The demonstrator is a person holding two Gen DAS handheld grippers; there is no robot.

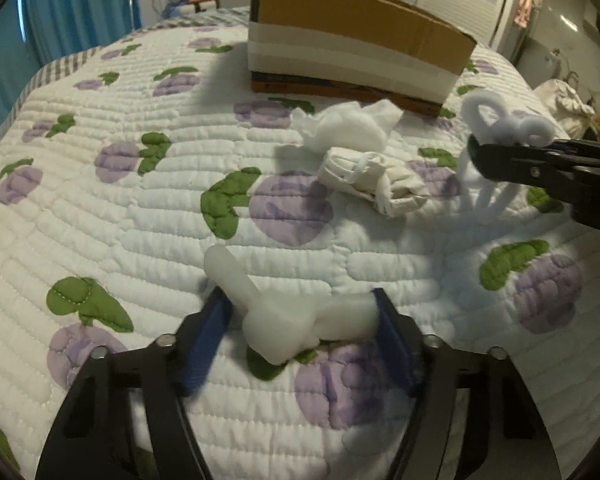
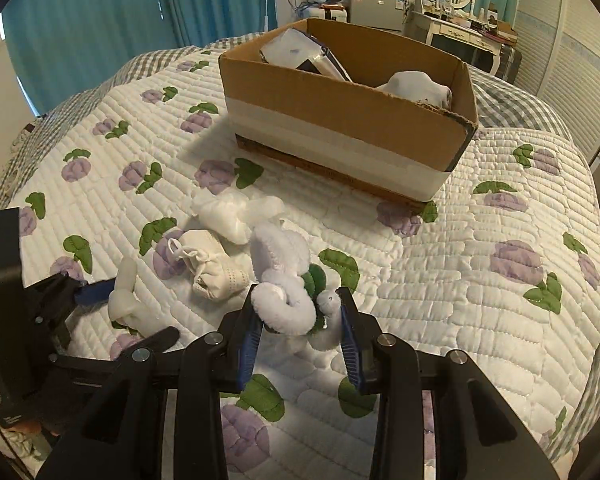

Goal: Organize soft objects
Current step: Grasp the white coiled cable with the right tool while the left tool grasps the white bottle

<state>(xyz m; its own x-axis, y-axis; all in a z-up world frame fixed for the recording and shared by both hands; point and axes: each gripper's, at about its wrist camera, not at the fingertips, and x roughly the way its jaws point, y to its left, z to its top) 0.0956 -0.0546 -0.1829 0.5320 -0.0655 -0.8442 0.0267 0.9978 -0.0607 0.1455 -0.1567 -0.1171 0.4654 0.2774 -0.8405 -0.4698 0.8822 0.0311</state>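
My left gripper is shut on a white rubbery toy low over the quilted bed; it also shows in the right wrist view. My right gripper is shut on a fuzzy white looped toy and holds it above the quilt; it shows in the left wrist view at the right. A folded white cloth bundle and a crumpled white tissue-like wad lie on the bed between the grippers and the open cardboard box. The box holds a white soft item and a packet.
The bed's quilt has purple and green fruit prints. Teal curtains hang at the far left. A dresser with a mirror and louvred wardrobe doors stand behind the bed at the right.
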